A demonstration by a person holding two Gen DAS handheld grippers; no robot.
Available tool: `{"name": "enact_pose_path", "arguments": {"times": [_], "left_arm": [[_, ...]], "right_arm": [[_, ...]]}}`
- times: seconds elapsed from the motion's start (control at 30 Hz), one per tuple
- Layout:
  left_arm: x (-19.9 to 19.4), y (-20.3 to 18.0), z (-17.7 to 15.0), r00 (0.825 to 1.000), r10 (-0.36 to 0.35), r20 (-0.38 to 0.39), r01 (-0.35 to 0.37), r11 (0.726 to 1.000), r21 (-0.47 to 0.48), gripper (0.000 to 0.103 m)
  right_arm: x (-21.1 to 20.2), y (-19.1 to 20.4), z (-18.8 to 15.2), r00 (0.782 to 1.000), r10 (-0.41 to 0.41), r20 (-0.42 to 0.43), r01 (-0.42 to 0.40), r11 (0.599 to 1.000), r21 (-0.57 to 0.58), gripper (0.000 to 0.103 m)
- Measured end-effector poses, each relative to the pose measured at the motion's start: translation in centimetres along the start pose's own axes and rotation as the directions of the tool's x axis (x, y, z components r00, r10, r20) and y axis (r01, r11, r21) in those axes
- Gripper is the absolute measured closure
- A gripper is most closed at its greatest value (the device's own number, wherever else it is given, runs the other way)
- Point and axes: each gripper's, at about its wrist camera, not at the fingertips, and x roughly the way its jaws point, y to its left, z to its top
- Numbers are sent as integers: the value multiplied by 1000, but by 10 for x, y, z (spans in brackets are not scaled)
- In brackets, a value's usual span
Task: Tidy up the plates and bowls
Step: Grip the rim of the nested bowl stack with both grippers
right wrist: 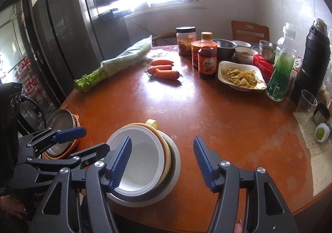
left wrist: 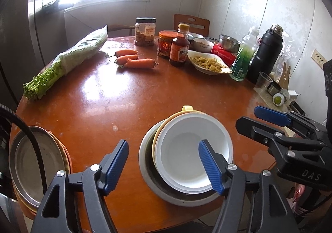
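While jaws gape, left gripper (left wrist: 164, 166) over white bowl (left wrist: 186, 150), right gripper (right wrist: 162, 162) alongside.

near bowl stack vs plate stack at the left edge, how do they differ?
The bowl stack is deep, topped by a white bowl nested in yellow and metal ones; the plate stack is flat, with a steel plate on orange ones. The bowls sit nearer the middle, the plates overhang the table edge. Both hold mixed pieces.

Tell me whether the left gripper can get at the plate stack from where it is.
Probably yes. The left gripper is open with bare table between it and the plate stack just to its left; only a black cable crosses that view of the plates.
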Motion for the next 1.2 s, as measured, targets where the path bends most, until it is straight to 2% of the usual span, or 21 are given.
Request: {"name": "enact_pose_path", "arguments": {"times": [0.47, 1.1, 1.2], "left_arm": [[22, 12, -13, 998, 28, -58, -30, 999, -29, 26], [59, 26, -20, 987, -17, -159, 0, 995, -104, 23], [66, 25, -23, 983, -26, -183, 6, 994, -108, 25]], "right_arm": [[23, -8, -26, 996, 5, -87, -1, 999, 44, 36], [56, -10, -45, 984, 52, -173, -31, 992, 122, 36], [60, -8, -47, 981, 62, -182, -41, 992, 116, 42]]}}
